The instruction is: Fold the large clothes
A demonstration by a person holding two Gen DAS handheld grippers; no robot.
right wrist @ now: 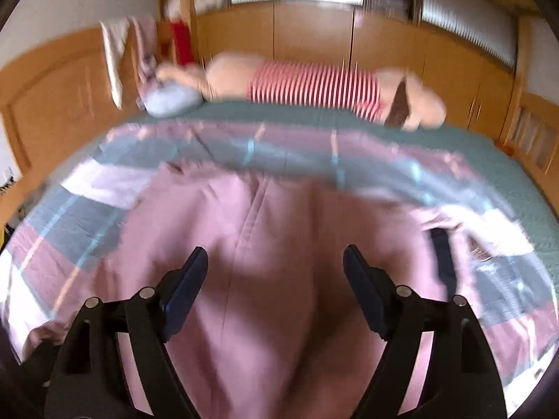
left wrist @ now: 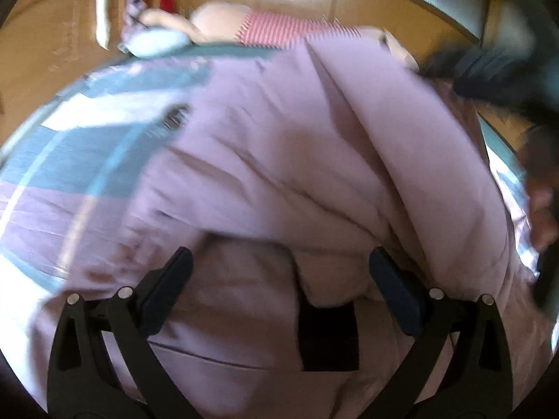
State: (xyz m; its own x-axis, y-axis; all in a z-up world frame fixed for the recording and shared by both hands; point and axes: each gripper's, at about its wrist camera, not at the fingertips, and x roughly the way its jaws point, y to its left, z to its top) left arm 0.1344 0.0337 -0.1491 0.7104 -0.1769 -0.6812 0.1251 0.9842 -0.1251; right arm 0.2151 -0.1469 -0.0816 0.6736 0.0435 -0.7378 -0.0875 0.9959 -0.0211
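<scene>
Plaid bed [right wrist: 87, 216], pink garment [right wrist: 279, 244] under open right claw [right wrist: 276, 279]

Jacket [right wrist: 279, 244] spread on blanket [right wrist: 87, 223], blanket on bed [right wrist: 506, 174]. Behind jacket, along far bed edge: stuffed toy [right wrist: 314, 87] lying lengthwise, small pillow [right wrist: 173, 101] at its left end. Wardrobe [right wrist: 314, 31] behind bed. Both grippers, left [left wrist: 279, 272] and right [right wrist: 276, 272], above near part of jacket.

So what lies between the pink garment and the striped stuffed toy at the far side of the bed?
In the right wrist view, a plaid blanket and then a strip of green bedcover separate the pink garment from the striped stuffed toy.
</scene>
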